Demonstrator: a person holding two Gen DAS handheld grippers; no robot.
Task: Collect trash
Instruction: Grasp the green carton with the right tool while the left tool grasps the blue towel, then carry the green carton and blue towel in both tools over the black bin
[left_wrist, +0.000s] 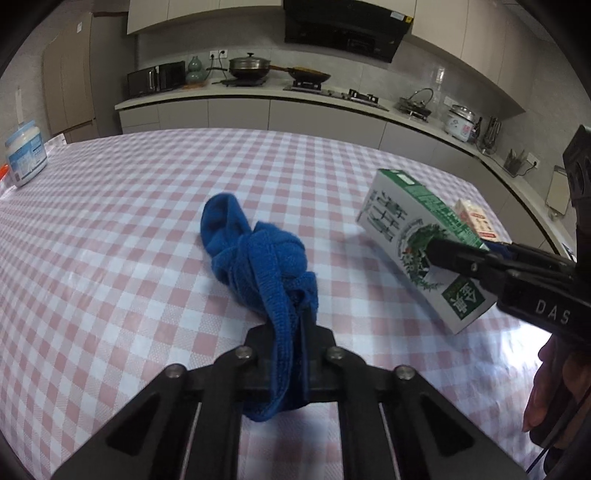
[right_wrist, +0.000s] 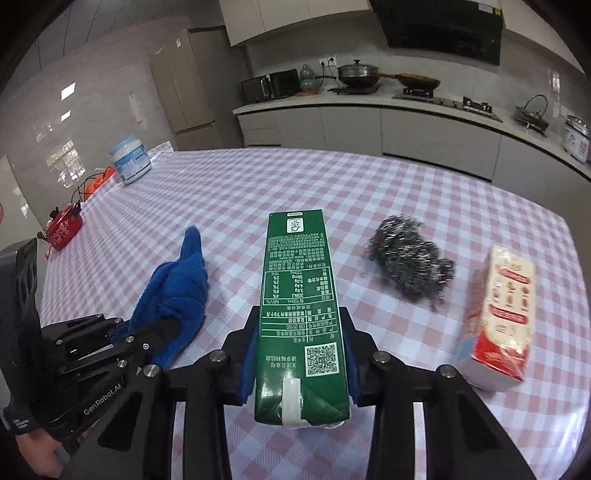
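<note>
The left gripper (left_wrist: 295, 332) is clamped on a blue cloth (left_wrist: 255, 254): its fingers (left_wrist: 258, 339) are pressed together with a fold of the cloth pinched between them, and the loose end hangs down behind the pads. The rest of the cloth lies bunched on the checked table (left_wrist: 129, 221), about midway between the left and right edges and closer to the near edge than to the far one.

The right gripper (right_wrist: 301, 354) grips a green carton (right_wrist: 299, 295) lying lengthwise between its fingers (right_wrist: 249, 354). The blue pads press on both long sides near the carton's folded end, where a white straw wrapper sits. In the left wrist view the carton (left_wrist: 417, 240) is tilted, one low corner on or just above the table and the other end raised, with the right gripper (left_wrist: 454, 258) on it from the right side.

A steel scourer (right_wrist: 410, 262) lies on the table to the right of the green carton, apart from it. Further right, near the table's right edge, a red carton (right_wrist: 498, 317) lies on its side. In the left wrist view only a bit of the red carton (left_wrist: 476, 218) shows behind the green one.

At the far left corner stands a white jar (right_wrist: 131, 162) with a blue label. A red kettle (right_wrist: 62, 229) sits along the left edge. A hand (right_wrist: 33, 454) holds the left gripper's handle at the near left.
</note>
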